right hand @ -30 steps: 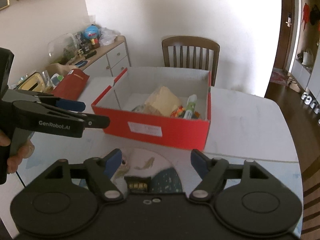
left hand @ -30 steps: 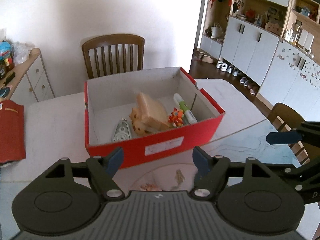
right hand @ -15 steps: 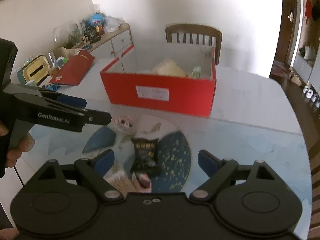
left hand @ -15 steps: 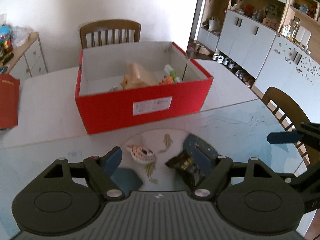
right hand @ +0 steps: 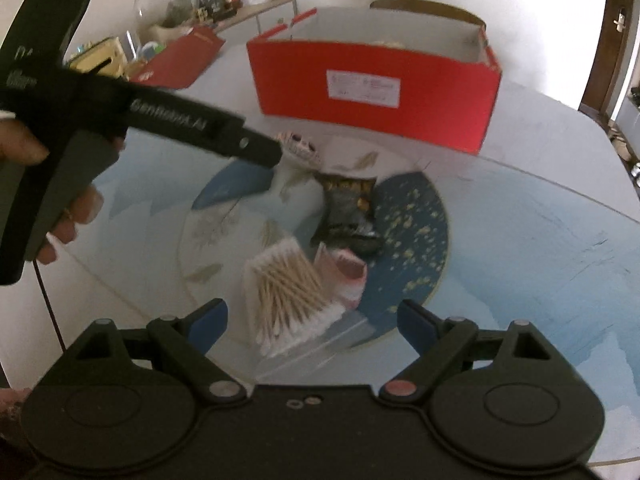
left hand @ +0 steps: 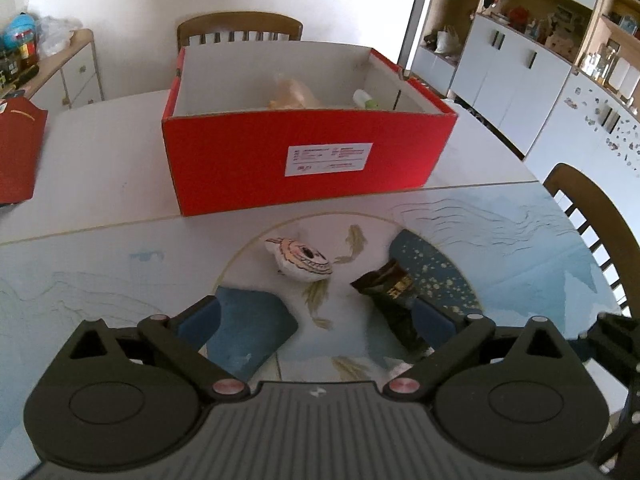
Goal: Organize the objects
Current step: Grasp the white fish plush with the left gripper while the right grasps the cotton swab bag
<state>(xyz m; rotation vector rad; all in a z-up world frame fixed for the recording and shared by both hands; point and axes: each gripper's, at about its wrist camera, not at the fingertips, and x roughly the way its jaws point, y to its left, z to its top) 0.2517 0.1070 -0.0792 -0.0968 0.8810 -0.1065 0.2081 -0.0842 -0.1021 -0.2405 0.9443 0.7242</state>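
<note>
Left tool (left hand: pixel 316 320) hangs over the tabletop (left hand: pixel 100 208) with its jaws opening wide and nothing pinched; the dark snack packet (left hand: pixel 394 292) lies beside its right finger, the fish-print pouch (left hand: pixel 298 258) just ahead. Right tool (right hand: pixel 312 318) is spread too, empty, above the cotton swabs (right hand: pixel 290 286) and a pink-and-white packet (right hand: pixel 348 274). Behind them stands the red box (left hand: pixel 304 160), a chair (left hand: pixel 240 30) beyond it.
</note>
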